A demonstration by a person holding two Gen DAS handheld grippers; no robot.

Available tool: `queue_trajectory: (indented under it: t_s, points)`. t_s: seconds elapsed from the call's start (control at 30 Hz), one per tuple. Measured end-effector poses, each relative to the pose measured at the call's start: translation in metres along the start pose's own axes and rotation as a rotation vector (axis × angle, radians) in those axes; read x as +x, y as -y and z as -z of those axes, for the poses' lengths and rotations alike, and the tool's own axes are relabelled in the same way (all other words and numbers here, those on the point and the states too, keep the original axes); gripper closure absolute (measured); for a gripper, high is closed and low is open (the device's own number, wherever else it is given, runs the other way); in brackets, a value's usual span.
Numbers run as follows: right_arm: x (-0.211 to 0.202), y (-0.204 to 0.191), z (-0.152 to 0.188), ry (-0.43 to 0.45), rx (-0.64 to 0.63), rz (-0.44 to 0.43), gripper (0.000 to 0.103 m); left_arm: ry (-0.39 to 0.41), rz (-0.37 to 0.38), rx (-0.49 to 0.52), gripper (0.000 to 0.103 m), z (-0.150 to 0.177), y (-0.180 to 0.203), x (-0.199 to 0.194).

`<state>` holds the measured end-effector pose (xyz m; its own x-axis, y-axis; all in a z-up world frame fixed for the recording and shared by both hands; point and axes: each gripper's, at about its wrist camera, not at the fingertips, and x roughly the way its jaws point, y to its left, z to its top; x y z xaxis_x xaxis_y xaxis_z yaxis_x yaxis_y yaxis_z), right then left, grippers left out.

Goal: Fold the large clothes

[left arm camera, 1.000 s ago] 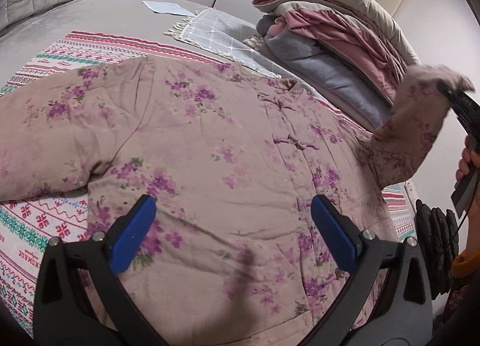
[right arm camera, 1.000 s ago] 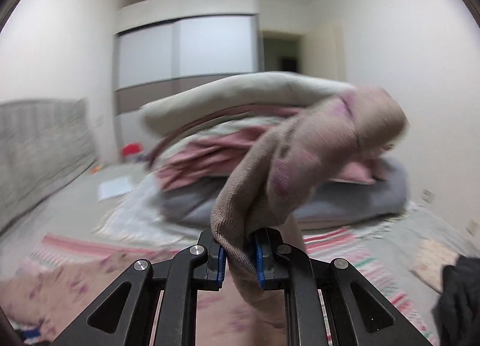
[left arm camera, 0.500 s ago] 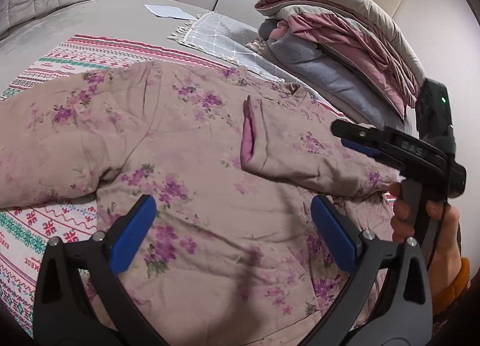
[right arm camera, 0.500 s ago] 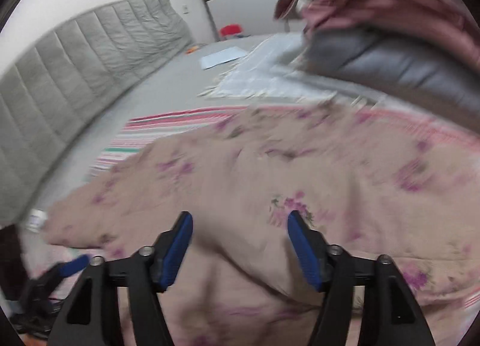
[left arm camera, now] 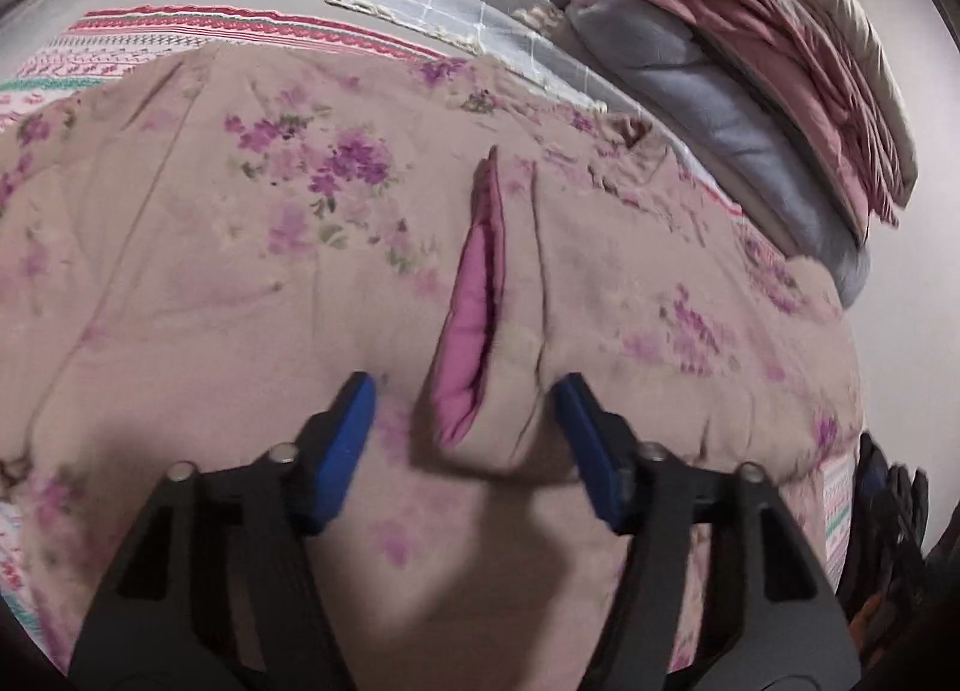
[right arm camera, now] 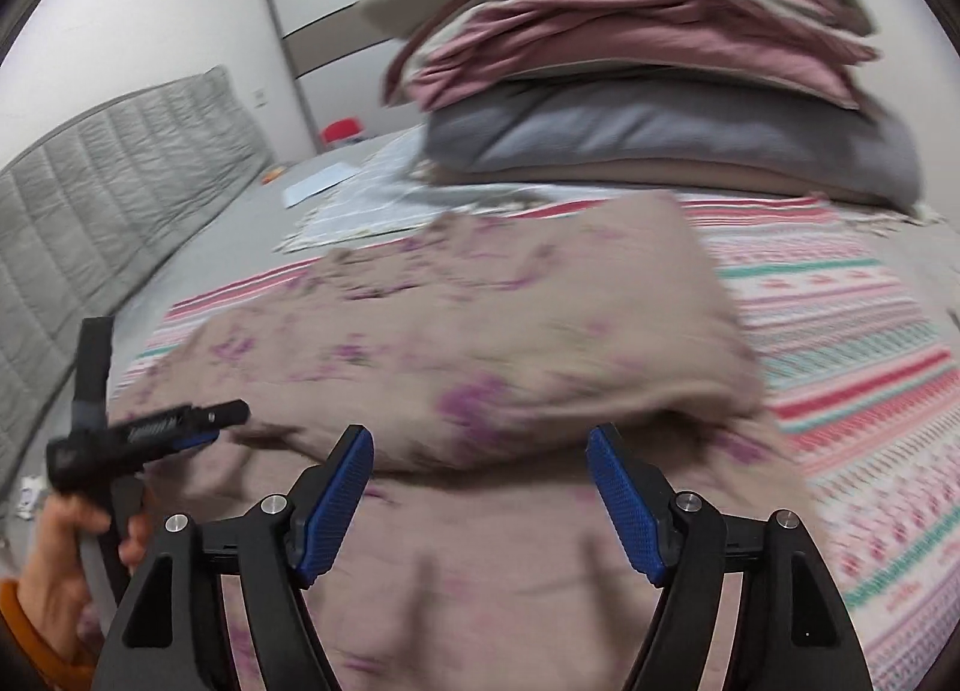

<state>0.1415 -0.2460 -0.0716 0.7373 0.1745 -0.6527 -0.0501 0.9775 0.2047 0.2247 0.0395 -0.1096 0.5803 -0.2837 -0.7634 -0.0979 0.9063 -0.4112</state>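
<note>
A padded floral jacket [left arm camera: 252, 283] lies spread on a striped blanket [right arm camera: 840, 343] over the bed. One sleeve [left arm camera: 600, 295] is folded across the jacket's front, its cuff showing a pink lining [left arm camera: 474, 331]. The jacket's lower hem is cut off by the bottom of both views, and its far sleeve runs out of the left wrist view at the left edge.

The left gripper [left arm camera: 465, 439] hovers just above the folded cuff with its jaws wide, one finger on either side of the cuff end; whether the pads [left arm camera: 342, 451] touch the cloth cannot be told, as the near fabric is blurred. The right gripper [right arm camera: 480, 499] is also spread wide and holds nothing, pointing at the folded part of the jacket, which is smeared by motion blur.

In the right wrist view the left gripper appears at the far left, held by a hand [right arm camera: 54, 559] partly cut off by the frame. Behind the jacket sits a stack of folded bedding [right arm camera: 648, 67], beside a fringed grey checked cloth [left arm camera: 444, 1].
</note>
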Motion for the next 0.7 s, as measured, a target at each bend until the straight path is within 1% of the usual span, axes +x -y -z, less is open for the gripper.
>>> queue_trajectory:
  t_s: [0.03,0.07,0.1,0.13,0.17,0.2,0.23,0.27,0.3,0.33,0.37,0.43,0.47,0.5,0.53,0.57,0.6,0.63,0.67,0.7]
  points:
    - [-0.014,0.012,0.001,0.018,0.014,0.006,0.028,0.011,0.042,-0.016,0.066,0.0,0.001,0.001]
    - [-0.019,0.026,0.003,0.046,0.039,0.005,0.028,0.013,0.058,-0.026,0.074,0.001,0.001,0.0]
    - [-0.021,0.035,0.001,0.062,0.064,0.006,0.028,0.039,0.069,-0.016,0.083,0.003,0.004,-0.005]
    - [-0.018,0.048,-0.002,0.068,0.105,0.019,0.028,0.065,0.075,0.009,0.089,0.004,0.007,-0.011]
    - [-0.022,0.059,-0.003,0.075,0.133,0.028,0.028,0.129,0.088,0.054,0.09,0.007,0.011,-0.025]
    - [-0.022,0.068,-0.004,0.09,0.164,0.032,0.028,0.19,0.09,0.071,0.09,0.01,0.012,-0.039]
    - [-0.02,0.075,-0.006,0.111,0.187,0.032,0.028,0.241,0.086,0.068,0.09,0.013,0.011,-0.049]
    - [-0.022,0.081,-0.008,0.122,0.19,0.039,0.028,0.293,0.037,0.046,0.09,0.018,0.01,-0.061]
    - [-0.019,0.085,-0.012,0.131,0.179,0.061,0.028,0.314,-0.048,0.028,0.09,0.021,0.009,-0.065]
    - [-0.014,0.086,-0.016,0.135,0.164,0.092,0.028,0.308,-0.114,0.024,0.09,0.023,0.008,-0.061]
    - [-0.009,0.088,-0.019,0.136,0.154,0.119,0.028,0.279,-0.159,0.033,0.088,0.023,0.007,-0.054]
    - [-0.001,0.097,-0.025,0.13,0.139,0.147,0.028,0.176,-0.216,0.039,0.085,0.023,-0.001,-0.032]
    - [0.009,0.098,-0.03,0.11,0.124,0.158,0.028,0.189,-0.217,0.036,0.079,0.024,-0.003,-0.031]
    - [0.02,0.098,-0.033,0.084,0.107,0.166,0.028,0.22,-0.237,0.05,0.073,0.026,-0.003,-0.032]
    - [0.031,0.099,-0.035,0.055,0.088,0.174,0.028,0.222,-0.265,0.077,0.07,0.027,-0.003,-0.029]
    - [0.051,0.099,-0.034,-0.011,0.05,0.204,0.028,0.198,-0.274,0.085,0.067,0.026,-0.004,-0.024]
    - [0.074,0.101,-0.031,-0.111,0.014,0.261,0.028,0.175,-0.267,0.079,0.066,0.026,-0.006,-0.021]
    - [0.089,0.104,-0.027,-0.176,-0.003,0.282,0.028,0.177,-0.259,0.072,0.064,0.025,-0.006,-0.024]
    - [0.087,0.106,-0.026,-0.159,0.005,0.277,0.027,0.182,-0.258,0.073,0.053,0.024,-0.006,-0.03]
    - [0.08,0.106,-0.029,-0.144,0.031,0.275,0.027,0.188,-0.259,0.091,0.034,0.024,-0.004,-0.038]
